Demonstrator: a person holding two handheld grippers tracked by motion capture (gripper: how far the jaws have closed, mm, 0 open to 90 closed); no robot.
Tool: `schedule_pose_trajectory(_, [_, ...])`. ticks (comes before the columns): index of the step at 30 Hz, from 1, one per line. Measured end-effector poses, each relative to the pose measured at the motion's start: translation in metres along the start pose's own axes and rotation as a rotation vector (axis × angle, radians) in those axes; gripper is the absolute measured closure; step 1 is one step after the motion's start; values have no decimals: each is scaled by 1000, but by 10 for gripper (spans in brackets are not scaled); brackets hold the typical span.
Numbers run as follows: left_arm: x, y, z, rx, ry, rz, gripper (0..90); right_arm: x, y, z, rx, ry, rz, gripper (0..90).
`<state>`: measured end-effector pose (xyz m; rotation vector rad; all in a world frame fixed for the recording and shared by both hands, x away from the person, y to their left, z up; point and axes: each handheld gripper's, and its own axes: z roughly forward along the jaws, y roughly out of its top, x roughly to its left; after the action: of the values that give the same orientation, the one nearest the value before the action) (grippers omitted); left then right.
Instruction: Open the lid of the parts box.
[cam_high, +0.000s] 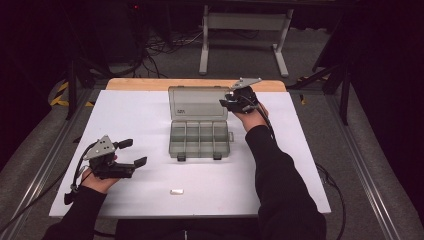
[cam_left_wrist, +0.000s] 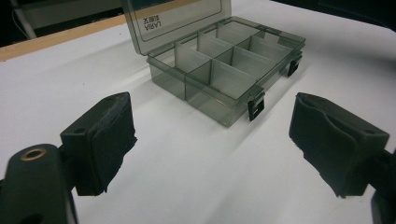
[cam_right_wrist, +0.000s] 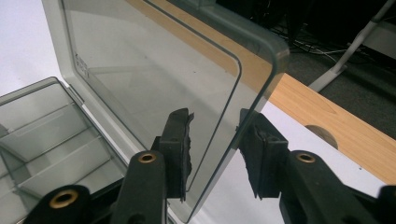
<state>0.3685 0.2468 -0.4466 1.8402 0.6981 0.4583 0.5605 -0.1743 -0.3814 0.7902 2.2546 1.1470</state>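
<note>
Box (cam_high: 200, 140) sits mid-table toward the far edge, its lid (cam_right_wrist: 154, 79) standing between the right gripper (cam_right_wrist: 212, 154) jaws, which aren't quite clamped. Left gripper (cam_left_wrist: 210, 144) is wide open, empty, near the front-left corner.

A lab or recording studio: dark surroundings, tangled floor cables (cam_high: 165, 47), metal stand legs (cam_high: 242, 37), hazard-striped tape (cam_high: 61, 95).
</note>
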Motion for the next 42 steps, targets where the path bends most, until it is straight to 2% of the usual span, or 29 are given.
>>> schedule_pose_trajectory(6, [0, 0, 0, 2, -2, 7, 150, 0, -3, 8, 4, -2, 8, 541])
schedule_pose_trajectory(10, [0, 1, 0, -2, 2, 6, 151, 0, -5, 13, -1, 3, 32, 492])
schedule_pose_trajectory(12, [-2, 1, 0, -2, 1, 13, 151, 1, -8, 19, 12, 7, 40, 449])
schedule_pose_trajectory(16, [-2, 1, 0, 1, 1, 20, 151, 1, -10, 24, 20, 12, 48, 421])
schedule_pose_trajectory(20, [-2, 1, 0, -3, 2, 13, 151, 2, -13, 31, 36, 15, 50, 368])
schedule_pose_trajectory(42, [-1, 1, 1, 1, 0, 15, 151, -5, -29, 43, 133, 51, 136, 329])
